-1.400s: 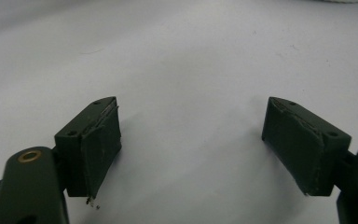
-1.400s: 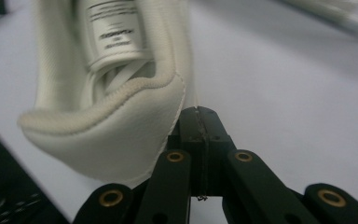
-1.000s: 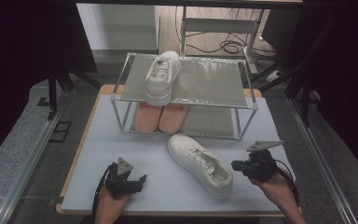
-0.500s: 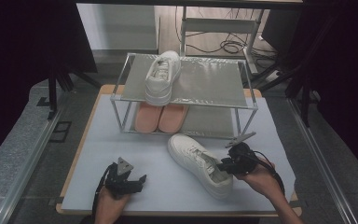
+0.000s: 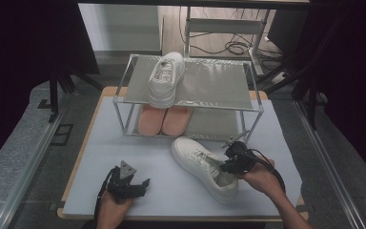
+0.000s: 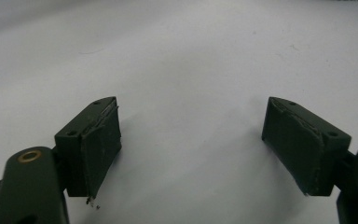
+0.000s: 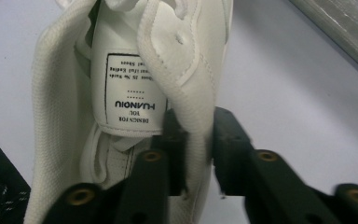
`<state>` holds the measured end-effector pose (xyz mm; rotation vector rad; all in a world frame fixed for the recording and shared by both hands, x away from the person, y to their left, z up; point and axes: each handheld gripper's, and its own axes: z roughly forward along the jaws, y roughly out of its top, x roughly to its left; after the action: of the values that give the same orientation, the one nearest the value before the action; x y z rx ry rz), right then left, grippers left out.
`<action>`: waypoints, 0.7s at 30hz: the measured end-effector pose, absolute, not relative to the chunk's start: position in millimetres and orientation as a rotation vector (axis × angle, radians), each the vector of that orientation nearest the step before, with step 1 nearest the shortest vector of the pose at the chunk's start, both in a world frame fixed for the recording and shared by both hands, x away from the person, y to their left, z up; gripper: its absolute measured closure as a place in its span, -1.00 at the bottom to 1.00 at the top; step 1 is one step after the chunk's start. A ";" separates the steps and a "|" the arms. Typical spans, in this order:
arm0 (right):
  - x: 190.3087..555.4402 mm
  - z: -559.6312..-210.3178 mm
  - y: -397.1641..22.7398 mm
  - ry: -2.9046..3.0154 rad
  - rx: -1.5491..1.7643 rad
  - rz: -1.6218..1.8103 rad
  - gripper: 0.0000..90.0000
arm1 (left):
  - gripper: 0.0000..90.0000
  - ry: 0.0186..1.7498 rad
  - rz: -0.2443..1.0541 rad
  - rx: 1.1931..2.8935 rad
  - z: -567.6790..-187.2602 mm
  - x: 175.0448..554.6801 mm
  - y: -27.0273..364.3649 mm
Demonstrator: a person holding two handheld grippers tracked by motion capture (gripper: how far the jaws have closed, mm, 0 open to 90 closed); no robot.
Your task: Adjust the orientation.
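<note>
A white sneaker (image 5: 199, 162) lies on the white table top (image 5: 124, 143), toe toward the rack. My right gripper (image 5: 229, 163) is at its heel end. In the right gripper view one jaw is inside the sneaker (image 7: 121, 70) and the other outside. Its jaws have just been closing, and the gripper (image 7: 198, 128) pinches the padded collar wall between the pads. My left gripper (image 5: 138, 185) rests at the table's front left. Its jaws stand wide apart in the left gripper view, so the gripper (image 6: 191, 140) is open over bare table.
A metal two-level rack (image 5: 209, 81) stands at the back of the table. A second white sneaker (image 5: 166, 78) sits on its top shelf, and a pair of pink shoes (image 5: 164, 119) sits beneath. Dark stands and cables lie beyond the table.
My right gripper has moved left from the table's right side onto the sneaker's heel opening and taken hold of the collar. The left gripper has stayed in place.
</note>
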<state>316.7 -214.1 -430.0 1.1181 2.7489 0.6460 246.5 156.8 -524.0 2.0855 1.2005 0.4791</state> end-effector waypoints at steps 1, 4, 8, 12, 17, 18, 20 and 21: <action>318.4 -429.2 -215.0 2.756 1.148 0.656 0.79 | -0.57 1.200 0.479 2.086 -524.0 246.4 156.9; 322.6 -427.7 -218.6 2.778 1.228 0.712 0.81 | -0.57 1.200 0.479 2.086 -524.0 246.5 156.9; 327.2 -426.5 -226.9 2.803 1.343 0.812 0.83 | -0.57 1.201 0.478 2.086 -524.0 246.5 156.9; 329.8 -423.7 -237.5 2.820 1.446 0.938 0.83 | -0.57 1.201 0.478 2.086 -524.0 246.5 156.9; 329.1 -415.1 -246.9 2.815 1.522 1.081 0.83 | -0.57 1.201 0.479 2.086 -524.0 246.5 156.9; 328.6 -412.3 -248.7 2.815 1.529 1.107 0.83 | -0.57 1.200 0.479 2.086 -524.0 246.5 156.9; 328.2 -408.7 -251.4 2.808 1.551 1.146 0.83 | -0.57 1.197 0.481 2.088 -524.0 246.7 157.1; 328.2 -406.7 -253.1 2.804 1.559 1.173 0.83 | -0.57 1.197 0.481 2.088 -524.0 246.7 157.1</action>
<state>328.2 -253.1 -406.7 1.5587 2.8040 1.1732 246.7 157.1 -524.0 2.0883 1.1974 0.4805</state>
